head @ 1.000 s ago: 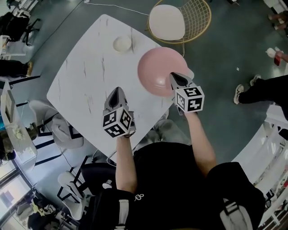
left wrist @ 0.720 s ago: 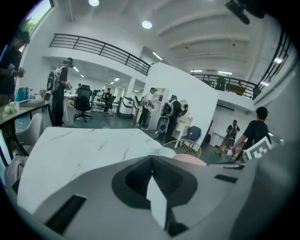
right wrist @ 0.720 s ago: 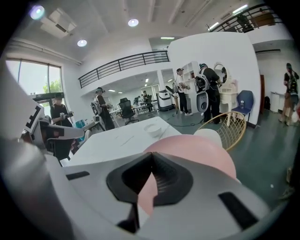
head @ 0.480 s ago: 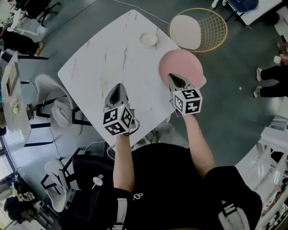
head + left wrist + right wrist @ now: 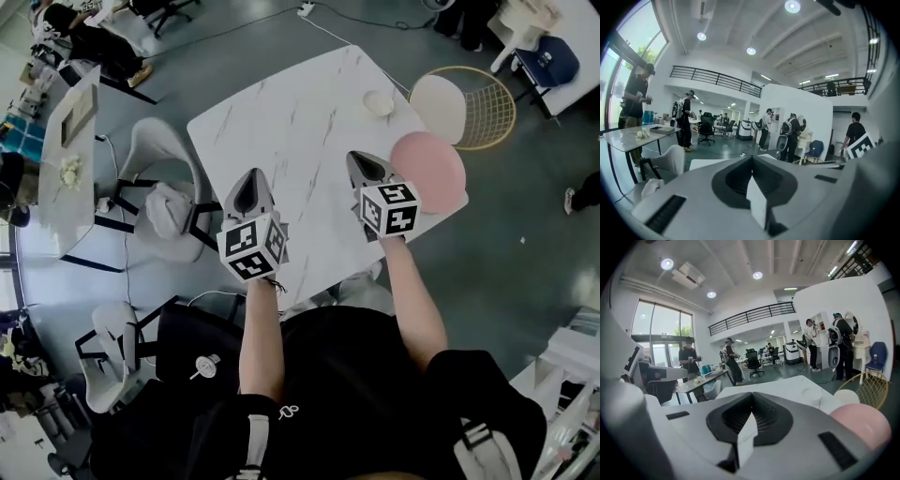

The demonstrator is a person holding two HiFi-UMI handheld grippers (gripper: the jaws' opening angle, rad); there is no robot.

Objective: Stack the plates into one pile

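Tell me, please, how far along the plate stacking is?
Done: nothing looks stacked; the pink plate lies at the marble table's right edge, the small white dish apart near its far corner. In hand: nothing, left gripper and right gripper are shut, empty. Left: bring both together.

Bright, even ceiling-spot + window light, soft shadows; gripper views fisheye w/ dark vignetted corners.

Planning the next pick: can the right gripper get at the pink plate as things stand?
Probably yes: the pink plate lies bare beside the right gripper, nothing between them; but its shut jaws would need opening first.
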